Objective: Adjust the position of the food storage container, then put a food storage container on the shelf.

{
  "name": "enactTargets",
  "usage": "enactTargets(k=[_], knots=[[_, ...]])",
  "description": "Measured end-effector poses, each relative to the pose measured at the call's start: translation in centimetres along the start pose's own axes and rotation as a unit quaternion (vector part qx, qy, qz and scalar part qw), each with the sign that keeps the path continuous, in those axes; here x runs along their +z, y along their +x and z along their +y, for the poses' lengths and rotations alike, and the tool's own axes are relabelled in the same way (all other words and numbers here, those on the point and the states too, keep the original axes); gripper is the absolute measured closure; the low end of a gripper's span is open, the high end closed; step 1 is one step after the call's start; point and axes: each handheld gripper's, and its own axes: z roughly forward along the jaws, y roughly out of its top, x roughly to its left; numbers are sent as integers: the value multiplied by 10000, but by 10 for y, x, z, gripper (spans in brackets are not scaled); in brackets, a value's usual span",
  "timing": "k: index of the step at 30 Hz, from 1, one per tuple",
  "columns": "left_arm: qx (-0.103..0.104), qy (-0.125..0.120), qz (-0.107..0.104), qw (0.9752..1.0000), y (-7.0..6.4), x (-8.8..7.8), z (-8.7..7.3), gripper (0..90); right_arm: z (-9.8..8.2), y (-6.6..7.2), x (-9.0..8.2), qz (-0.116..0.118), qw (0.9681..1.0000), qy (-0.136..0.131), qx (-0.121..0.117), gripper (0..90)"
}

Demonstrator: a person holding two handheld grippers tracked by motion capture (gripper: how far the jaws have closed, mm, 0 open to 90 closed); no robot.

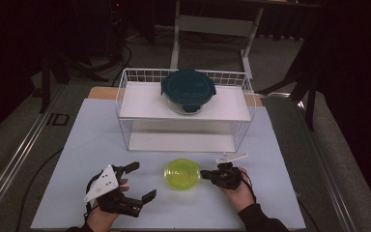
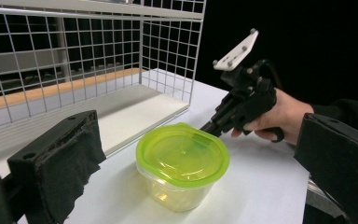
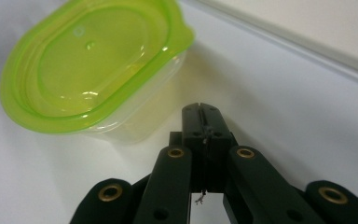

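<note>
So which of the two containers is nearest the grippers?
The green-lidded tub, on the table between both grippers; the dark-lidded container sits on the wire rack's top shelf.

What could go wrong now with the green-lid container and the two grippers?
The right gripper is shut, its tip beside the small container: a push could slide or tip this light box. The left gripper stands open; closing on the green lid alone might pop it off.

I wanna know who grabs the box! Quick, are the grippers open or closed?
Left gripper: open, holding nothing.
Right gripper: closed, holding nothing, beside the green-lidded container.
</note>
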Motion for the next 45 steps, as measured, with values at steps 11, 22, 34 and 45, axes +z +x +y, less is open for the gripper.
enactTargets(k=[11, 22, 34, 45], knots=[[-23, 114, 20, 9999, 1, 3, -1, 13, -3, 2, -37, -143, 9990, -401, 125, 732], [-156, 637, -72, 9978, 7, 15, 8, 13, 4, 21, -60, 121, 9947, -980, 273, 168], [-1388, 867, -219, 9863, 32, 41, 17, 13, 30, 20, -63, 459, 9939, -952, 325, 158], [-1974, 1574, -97, 9676, 43, 74, 12, 48, 44, 13, -33, 533, 9914, -441, 1110, 139]])
